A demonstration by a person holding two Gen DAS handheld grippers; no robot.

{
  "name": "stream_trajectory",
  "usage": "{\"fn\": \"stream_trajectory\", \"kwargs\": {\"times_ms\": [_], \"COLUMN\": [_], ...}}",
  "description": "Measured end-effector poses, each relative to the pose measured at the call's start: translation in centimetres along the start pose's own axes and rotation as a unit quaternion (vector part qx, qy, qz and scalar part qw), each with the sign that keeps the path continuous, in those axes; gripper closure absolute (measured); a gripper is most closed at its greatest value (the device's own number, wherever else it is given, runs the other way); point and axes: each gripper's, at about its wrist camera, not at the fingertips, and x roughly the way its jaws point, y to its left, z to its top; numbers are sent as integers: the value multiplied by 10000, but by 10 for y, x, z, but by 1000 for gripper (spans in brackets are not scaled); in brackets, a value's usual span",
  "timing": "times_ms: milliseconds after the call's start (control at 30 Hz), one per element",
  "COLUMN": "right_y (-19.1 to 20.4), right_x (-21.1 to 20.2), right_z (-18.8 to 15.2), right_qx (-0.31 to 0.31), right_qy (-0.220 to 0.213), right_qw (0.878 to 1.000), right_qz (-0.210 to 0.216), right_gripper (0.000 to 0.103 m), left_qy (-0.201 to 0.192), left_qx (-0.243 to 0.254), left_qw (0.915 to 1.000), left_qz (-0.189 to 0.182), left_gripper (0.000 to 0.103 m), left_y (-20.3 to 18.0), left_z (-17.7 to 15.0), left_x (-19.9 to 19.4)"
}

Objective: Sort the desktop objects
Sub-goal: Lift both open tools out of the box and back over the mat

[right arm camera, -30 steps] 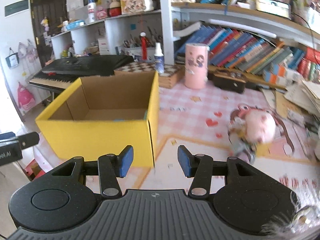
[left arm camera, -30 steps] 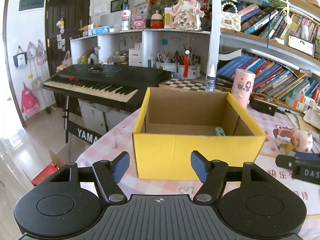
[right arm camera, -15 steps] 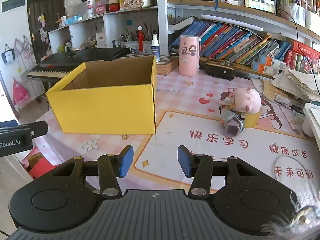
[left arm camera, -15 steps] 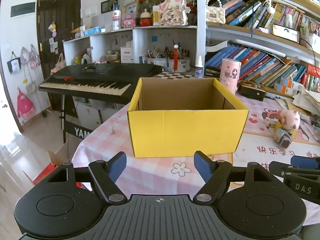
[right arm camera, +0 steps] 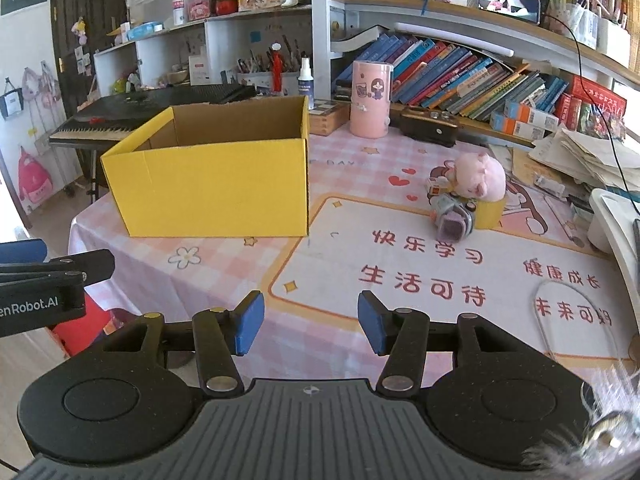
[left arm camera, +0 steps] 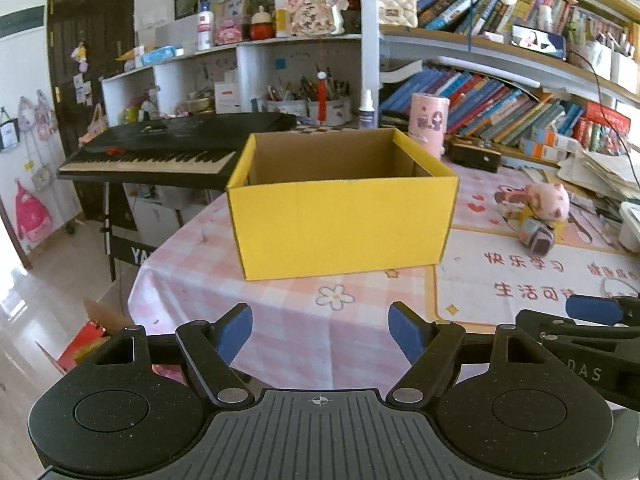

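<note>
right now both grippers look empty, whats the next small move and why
Probably bring the right gripper forward and to the right, toward the pink plush pig and the small purple toy lying beside the yellow box. Its jaws are opening with nothing between them, the left gripper is empty too, and those toys still lie outside the box.

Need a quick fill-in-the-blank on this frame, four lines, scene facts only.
1. The open cardboard box on the table is coloured ____.
2. The plush pig lies to the ____ of the box in the right wrist view.
3. Behind the box, off the table's edge, stands a black ____.
4. Between the pads of the right claw there is ____.

Missing words: yellow; right; keyboard; nothing
</note>
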Motion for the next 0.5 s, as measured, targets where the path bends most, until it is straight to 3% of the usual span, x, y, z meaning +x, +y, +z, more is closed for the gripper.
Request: {"fn": "stream_trajectory", "kwargs": {"times_ms": [500], "right_y": [-21], "right_x": [-14], "right_z": [-16], "right_qx": [159], "right_qy": [152], "right_qw": [9987], "right_qz": [-465], "right_gripper": [48], "left_qy": [22], "left_qx": [122], "left_qw": [9988], "left_qz": [-480], "left_gripper": [25], "left_y": [-24], "left_z": [-1], "left_x": [4]}}
